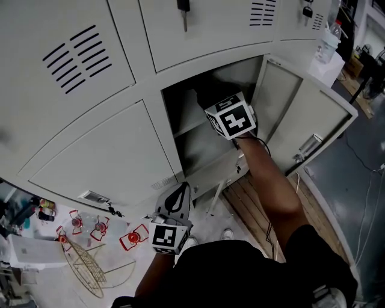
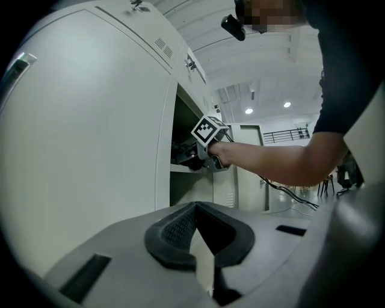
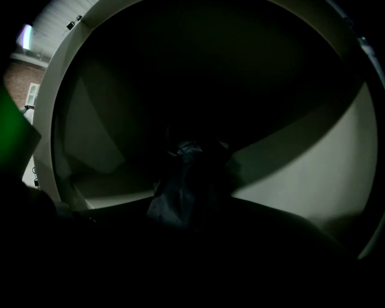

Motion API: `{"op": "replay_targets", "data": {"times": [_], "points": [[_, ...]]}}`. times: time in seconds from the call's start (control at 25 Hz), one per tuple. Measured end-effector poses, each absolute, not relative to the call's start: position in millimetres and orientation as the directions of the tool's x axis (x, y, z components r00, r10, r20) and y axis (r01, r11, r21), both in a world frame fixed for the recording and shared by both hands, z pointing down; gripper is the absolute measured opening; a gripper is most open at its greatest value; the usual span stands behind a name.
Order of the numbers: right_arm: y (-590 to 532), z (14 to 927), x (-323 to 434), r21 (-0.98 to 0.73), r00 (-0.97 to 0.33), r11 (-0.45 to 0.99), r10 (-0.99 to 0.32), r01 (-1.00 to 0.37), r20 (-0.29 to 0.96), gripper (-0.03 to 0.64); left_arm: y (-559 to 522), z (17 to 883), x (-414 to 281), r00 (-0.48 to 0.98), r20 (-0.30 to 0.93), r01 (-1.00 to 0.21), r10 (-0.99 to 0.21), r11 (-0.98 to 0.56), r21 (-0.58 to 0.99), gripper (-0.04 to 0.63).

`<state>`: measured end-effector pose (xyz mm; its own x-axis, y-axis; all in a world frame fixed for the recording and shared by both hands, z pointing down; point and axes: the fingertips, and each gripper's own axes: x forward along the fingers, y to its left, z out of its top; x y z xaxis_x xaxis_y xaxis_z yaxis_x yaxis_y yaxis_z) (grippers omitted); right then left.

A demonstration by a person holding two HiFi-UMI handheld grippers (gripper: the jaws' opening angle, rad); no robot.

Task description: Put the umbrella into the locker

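- A bank of pale grey metal lockers (image 1: 90, 144) stands on a pale, scuffed floor (image 1: 203, 218), with a slatted wooden pallet (image 1: 239, 203) at its foot; the left gripper view shows a bright white hall with ceiling lights behind.
- One locker compartment (image 1: 201, 147) is open, its door (image 1: 301, 111) swung out to the right, with one shelf (image 1: 187, 128) inside.
- Two keys hang in the upper doors (image 1: 183, 11) (image 1: 307, 11). One clear plastic bottle (image 1: 328, 41) stands far right. One wire basket (image 1: 84, 264) and about four small red items (image 1: 133, 239) lie on the floor.
- There is one umbrella (image 3: 180, 191), a folded bundle of dark blue-grey fabric, inside the open compartment above the shelf.
- The right gripper (image 1: 218, 101) reaches into the compartment, jaws pinching the umbrella, though shadow hides much of them.
- The umbrella's long axis runs along those jaws, its free end pointing at the back of the compartment.
- The left gripper (image 1: 178, 197) hangs low beside the closed lockers, jaws pressed together on nothing.
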<state>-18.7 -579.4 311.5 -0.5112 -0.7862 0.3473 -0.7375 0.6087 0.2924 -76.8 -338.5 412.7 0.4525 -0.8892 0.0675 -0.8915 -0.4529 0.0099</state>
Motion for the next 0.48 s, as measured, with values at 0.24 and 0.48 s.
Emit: {"op": "replay_targets", "data": {"times": [0.24,0.48], "points": [[-585.9,313.3,-20.5,0.168,-0.575,0.658,-0.734,-0.734,0.362,0.291,-337.2,415.2,-72.6,0.46,0.073,-0.888,-0.885,-0.46,0.023,-0.002],[-587.9,268.8,-9.6,0.122,-0.614,0.635,-0.77,-0.763,0.173,0.33,-336.7,418.7,-74.0,0.45,0.087,-0.893,-0.889,-0.45,0.023,-0.002]]}}
